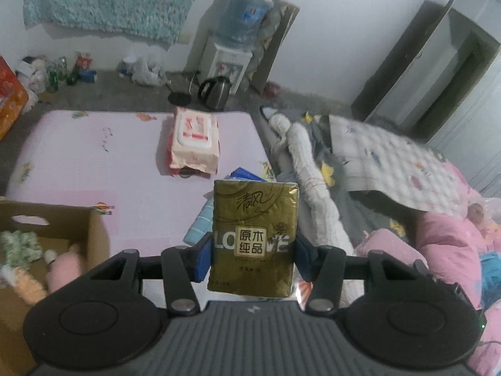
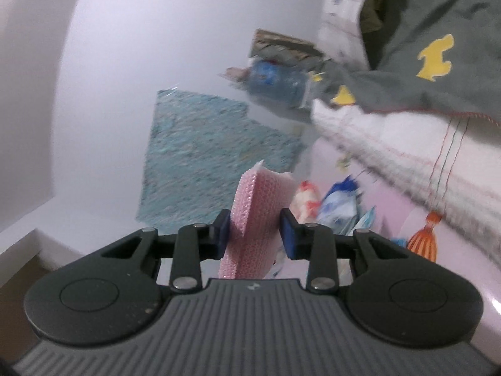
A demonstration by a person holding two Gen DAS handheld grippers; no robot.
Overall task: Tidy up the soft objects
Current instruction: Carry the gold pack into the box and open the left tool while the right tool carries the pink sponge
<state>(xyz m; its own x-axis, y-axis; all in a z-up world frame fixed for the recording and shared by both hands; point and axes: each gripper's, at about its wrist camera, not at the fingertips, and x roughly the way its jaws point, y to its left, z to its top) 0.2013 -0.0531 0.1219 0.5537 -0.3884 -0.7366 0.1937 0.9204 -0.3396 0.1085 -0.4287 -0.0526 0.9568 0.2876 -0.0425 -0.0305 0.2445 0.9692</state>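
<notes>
Tissue pack (image 1: 254,238), gold with a printed label, sits upright in your left tool (image 1: 250,255); both blue pads press its sides, and it hangs above the pink mat (image 1: 94,163). Your right tool (image 2: 253,235) is clamped on a pink sponge (image 2: 255,219), which stands on edge between the pads with its textured face turned left; the left pad touches it, and the right pad looks to meet its far side, though blur makes that contact hard to judge.

From your left view, a wipes pack (image 1: 194,141) with a white lid lies flat on the mat, well apart from the tissue pack. Just behind the tissue pack you see the corner of a blue packet (image 1: 242,174) and a striped cloth (image 1: 200,222). A cardboard box (image 1: 94,235) stands at the mat's near left edge, with a pink plush (image 1: 67,266) and other soft toys inside. A white fluffy blanket (image 1: 308,169) runs along the mat's right side, touching a grey quilt (image 1: 372,147).

Beyond the mat, on the floor, stand a kettle (image 1: 214,92) and a water dispenser (image 1: 228,65).
</notes>
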